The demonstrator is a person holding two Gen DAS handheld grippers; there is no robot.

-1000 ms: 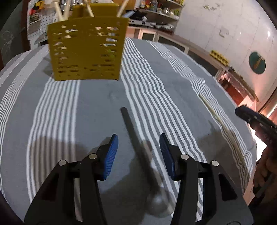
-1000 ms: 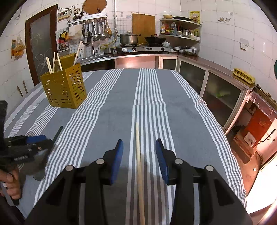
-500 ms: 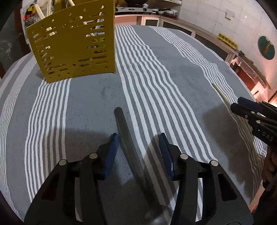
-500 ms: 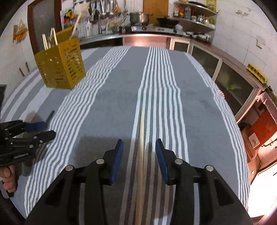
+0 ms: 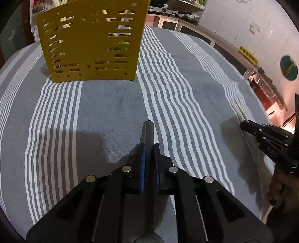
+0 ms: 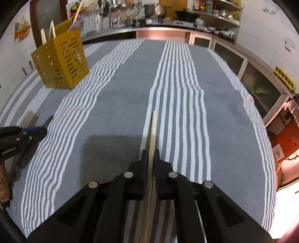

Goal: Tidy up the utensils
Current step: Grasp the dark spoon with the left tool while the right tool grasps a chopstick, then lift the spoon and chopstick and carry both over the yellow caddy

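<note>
My left gripper [image 5: 149,147] is shut on the dark handle of a spoon [image 5: 147,130], low over the striped cloth; the spoon's bowl is hidden under the gripper. My right gripper [image 6: 150,154] is shut on a long pale wooden stick [image 6: 153,125] that points away from me. The yellow perforated utensil holder [image 5: 91,43] stands upright ahead of the left gripper, with wooden sticks in it; it shows at the far left in the right wrist view [image 6: 59,59]. Each gripper shows in the other's view: the right one [image 5: 269,138] and the left one [image 6: 20,134].
The table wears a grey cloth with white stripes [image 6: 177,78]. Its right edge drops off toward cabinets [image 6: 261,84]. A kitchen counter with pots and a stove [image 6: 160,13] runs behind the table.
Both grippers have come down and closed: the left on the spoon handle, the right on the wooden stick. The left has moved closer to the yellow holder.
</note>
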